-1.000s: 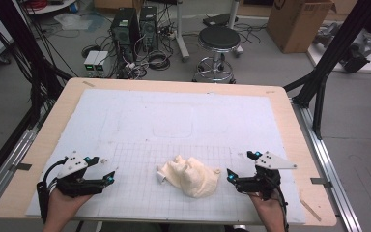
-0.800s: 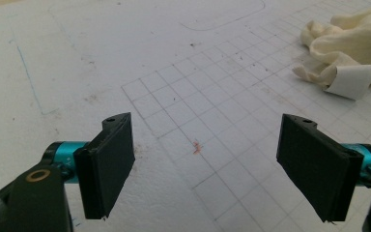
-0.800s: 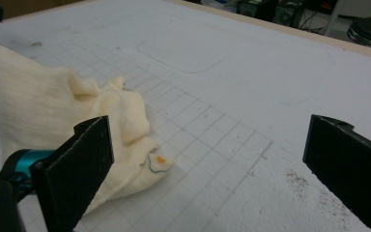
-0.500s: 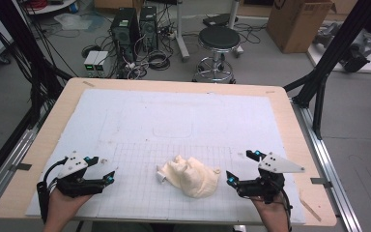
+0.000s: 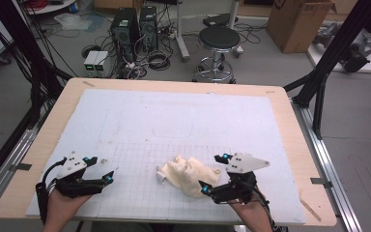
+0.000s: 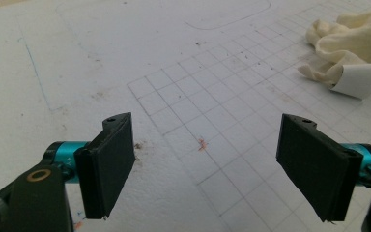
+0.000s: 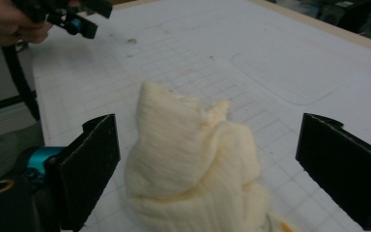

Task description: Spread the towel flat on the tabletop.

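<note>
A crumpled cream cloth (image 5: 186, 174) with a white label (image 5: 161, 178) lies on the gridded part of the mat near the front edge. My right gripper (image 5: 211, 173) is at the cloth's right end. In the right gripper view the cloth (image 7: 188, 145) bulges up between the two black pads (image 7: 92, 164), which stand clear of it; the jaws have just been closing a little. My left gripper (image 5: 102, 169) rests at the front left, open, with bare mat between its pads (image 6: 108, 164). From there the cloth (image 6: 352, 34) and its label (image 6: 360, 79) lie off to the upper right.
A white foam mat (image 5: 183, 121) covers the wooden table (image 5: 294, 145). A faint rounded outline is drawn at the mat's middle (image 5: 173, 126). Beyond the table on the floor stand a stool (image 5: 219, 38), computer towers (image 5: 135, 24) and a cardboard box (image 5: 302, 21).
My right gripper has moved left and slightly up, from beside the cloth to astride its right end. The left gripper and the cloth have stayed put.
</note>
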`<state>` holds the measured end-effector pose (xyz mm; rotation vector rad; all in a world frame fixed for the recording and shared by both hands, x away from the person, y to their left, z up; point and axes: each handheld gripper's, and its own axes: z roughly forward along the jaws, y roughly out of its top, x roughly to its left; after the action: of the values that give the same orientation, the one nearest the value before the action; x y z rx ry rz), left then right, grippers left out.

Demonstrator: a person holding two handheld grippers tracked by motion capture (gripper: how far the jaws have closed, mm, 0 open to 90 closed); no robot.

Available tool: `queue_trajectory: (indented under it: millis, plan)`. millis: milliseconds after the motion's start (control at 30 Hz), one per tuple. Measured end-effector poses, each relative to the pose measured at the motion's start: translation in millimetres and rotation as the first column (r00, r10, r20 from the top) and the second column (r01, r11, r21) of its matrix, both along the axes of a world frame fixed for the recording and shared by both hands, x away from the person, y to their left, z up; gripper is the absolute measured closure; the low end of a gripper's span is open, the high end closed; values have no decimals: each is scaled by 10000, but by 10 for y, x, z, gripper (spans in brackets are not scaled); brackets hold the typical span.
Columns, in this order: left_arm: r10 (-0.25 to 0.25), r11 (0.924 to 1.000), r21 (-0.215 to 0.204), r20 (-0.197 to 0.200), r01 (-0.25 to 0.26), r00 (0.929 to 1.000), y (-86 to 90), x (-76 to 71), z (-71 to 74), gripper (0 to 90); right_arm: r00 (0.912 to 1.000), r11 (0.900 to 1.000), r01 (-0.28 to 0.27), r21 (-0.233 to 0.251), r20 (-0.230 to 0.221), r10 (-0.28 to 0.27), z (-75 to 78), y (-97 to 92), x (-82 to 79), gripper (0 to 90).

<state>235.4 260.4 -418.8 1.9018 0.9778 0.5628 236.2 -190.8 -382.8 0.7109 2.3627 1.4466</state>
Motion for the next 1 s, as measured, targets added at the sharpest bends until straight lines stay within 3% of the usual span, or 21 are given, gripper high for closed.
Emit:
queue_trajectory:
  millis: [267, 333, 433, 500, 633, 1000]
  plan:
    - [20, 10000, -6, 22, -20, 10000, 30, -2, 8, 217, 9941, 9926, -965, -738, -575, 924, -187, 364, 175, 274]
    - [34, 10000, -27, 32, -34, 10000, 34, -4, 8, 218, 9915, 9845, -1033, -1420, -928, 907, -299, 483, 273, 370]
    - [49, 10000, 6, 6, -49, 10000, 53, 10, 3, 218, 9934, 9660, -800, -2459, -991, 570, -417, 536, 349, 520]
    - [94, 9999, -42, -5, -94, 10000, 55, 15, 0, 219, 9908, 9592, -802, -2711, -1269, 469, -479, 549, 367, 572]
    - [74, 10000, -47, -12, -74, 10000, 57, 16, 0, 220, 9906, 9636, -753, -2564, -1300, 429, -499, 529, 371, 625]
    - [36, 10000, 50, 13, -36, 10000, 53, 14, 0, 221, 9775, 9789, -804, -1880, -2069, 405, -484, 451, 461, 734]
